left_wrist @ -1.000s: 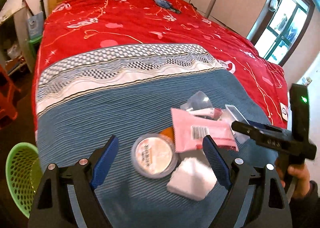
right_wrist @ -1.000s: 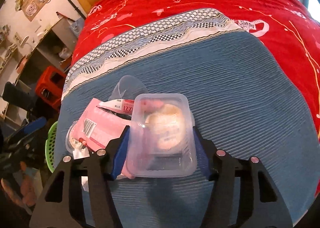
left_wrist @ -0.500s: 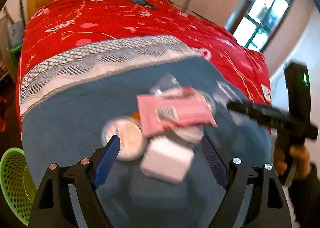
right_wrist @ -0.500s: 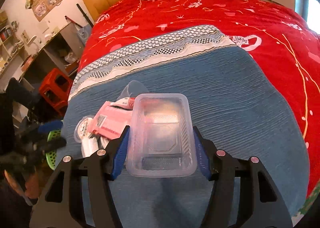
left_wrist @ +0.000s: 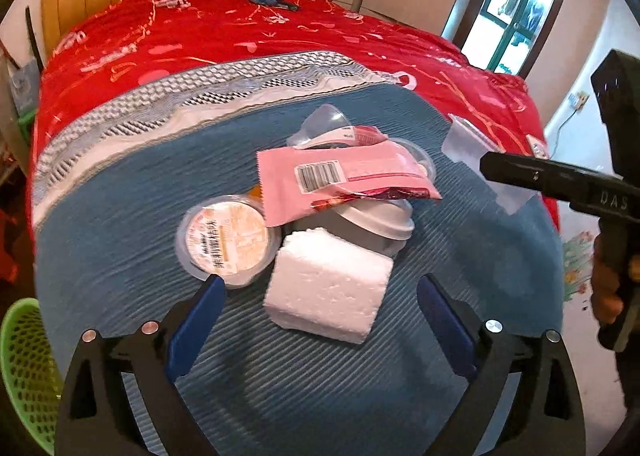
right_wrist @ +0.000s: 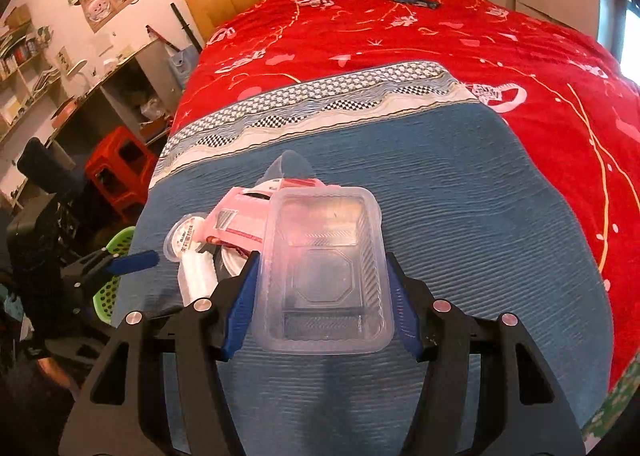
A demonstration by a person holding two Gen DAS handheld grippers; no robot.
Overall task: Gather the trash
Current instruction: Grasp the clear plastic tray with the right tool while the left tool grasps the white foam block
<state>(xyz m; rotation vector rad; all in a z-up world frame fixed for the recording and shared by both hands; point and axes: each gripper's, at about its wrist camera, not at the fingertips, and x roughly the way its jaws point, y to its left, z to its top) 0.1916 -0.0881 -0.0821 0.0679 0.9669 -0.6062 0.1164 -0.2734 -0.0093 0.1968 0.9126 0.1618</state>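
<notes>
A pile of trash lies on the blue part of the bedspread: a white foam block (left_wrist: 334, 272), a round lidded tub (left_wrist: 228, 238), a pink wrapper (left_wrist: 340, 175), a white cup lid (left_wrist: 376, 217) and a clear cup (left_wrist: 324, 121). My left gripper (left_wrist: 322, 290) hangs just above the foam block. Its jaws are opening and stand wide on either side of the block without touching it. My right gripper (right_wrist: 320, 262) is shut on a clear plastic tray (right_wrist: 326, 268) held off the bed to the right of the pile. The tray (left_wrist: 470, 145) also shows in the left wrist view.
A green mesh basket (left_wrist: 24, 368) stands on the floor left of the bed, also seen as the basket (right_wrist: 116, 252). The red quilt (left_wrist: 240, 39) covers the far bed. A red stool (right_wrist: 120, 171) and shelves stand at the left.
My left gripper has come down closer to the pile and its jaws have widened around the foam block. The right gripper has lifted the clear tray up and away from the pile.
</notes>
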